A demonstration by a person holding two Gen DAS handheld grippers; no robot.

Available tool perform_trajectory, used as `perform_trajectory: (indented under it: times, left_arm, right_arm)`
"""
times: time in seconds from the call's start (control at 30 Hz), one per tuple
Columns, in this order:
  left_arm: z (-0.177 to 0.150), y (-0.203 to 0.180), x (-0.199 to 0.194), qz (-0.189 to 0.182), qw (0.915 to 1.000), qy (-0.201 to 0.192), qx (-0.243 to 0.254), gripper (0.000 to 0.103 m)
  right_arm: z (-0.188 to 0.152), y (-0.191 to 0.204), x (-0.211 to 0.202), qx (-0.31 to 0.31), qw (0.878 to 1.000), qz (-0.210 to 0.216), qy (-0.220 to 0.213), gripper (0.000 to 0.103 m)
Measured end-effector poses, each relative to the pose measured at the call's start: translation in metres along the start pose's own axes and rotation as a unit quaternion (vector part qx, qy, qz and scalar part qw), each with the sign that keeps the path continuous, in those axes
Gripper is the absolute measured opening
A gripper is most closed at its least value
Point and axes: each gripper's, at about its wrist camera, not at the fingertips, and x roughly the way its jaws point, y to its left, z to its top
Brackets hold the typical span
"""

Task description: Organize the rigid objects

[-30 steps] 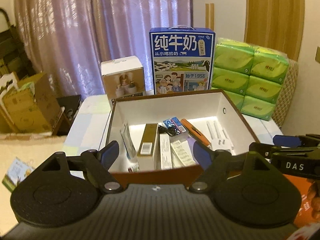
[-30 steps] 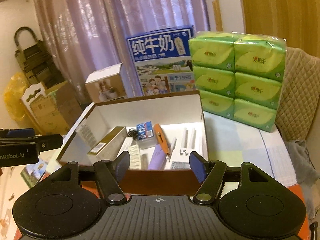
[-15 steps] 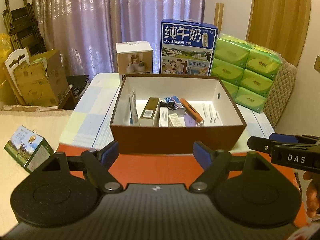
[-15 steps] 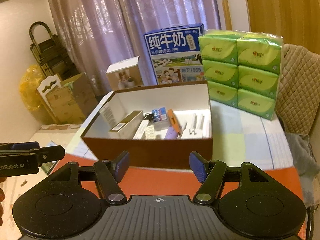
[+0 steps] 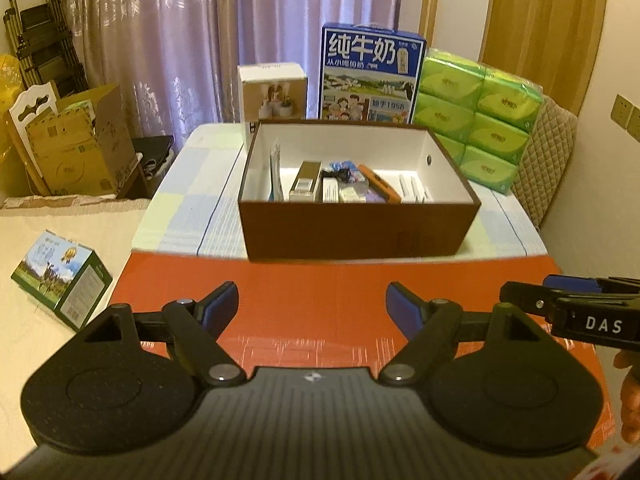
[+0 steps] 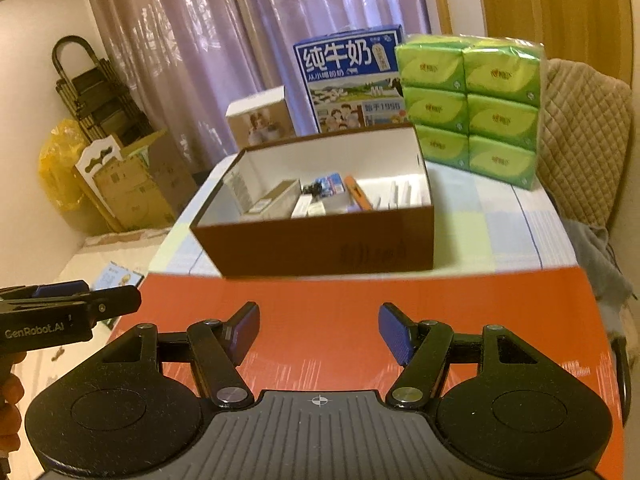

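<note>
Since a second ago, when both views sat right at the box (image 5: 360, 232), both grippers have drawn back over the red sheet (image 5: 332, 300). Left gripper (image 5: 312, 308) and right gripper (image 6: 319, 330) stand with fingers apart, nothing between them. On the table (image 5: 188, 200), the brown, white-lined box holds small packs and an orange pen (image 5: 380, 182).
</note>
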Motion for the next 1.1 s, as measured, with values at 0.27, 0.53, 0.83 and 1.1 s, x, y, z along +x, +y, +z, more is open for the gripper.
perform_trajectory:
  times: [0.27, 0.53, 0.83, 1.1]
  left_arm:
    - [-0.039, 0.011, -0.02, -0.007, 0.9996, 0.024, 0.01, 0.078]
    - [-0.07, 0.017, -0.032, -0.003, 0.9987, 0.049, 0.009, 0.078]
    - [-0.093, 0.02, -0.047, -0.007, 0.9978, 0.065, 0.013, 0.078]
    - [-0.106, 0.023, -0.058, -0.017, 0.9974, 0.068, 0.014, 0.078]
  right_arm:
    - [-0.042, 0.019, -0.021, 0.016, 0.999, -0.022, 0.02, 0.063]
    - [-0.074, 0.034, -0.037, 0.02, 0.999, -0.034, 0.034, 0.063]
    - [-0.102, 0.048, -0.049, 0.011, 0.998, -0.033, 0.046, 0.063]
    - [-0.113, 0.058, -0.054, 0.009, 0.998, -0.031, 0.054, 0.063]
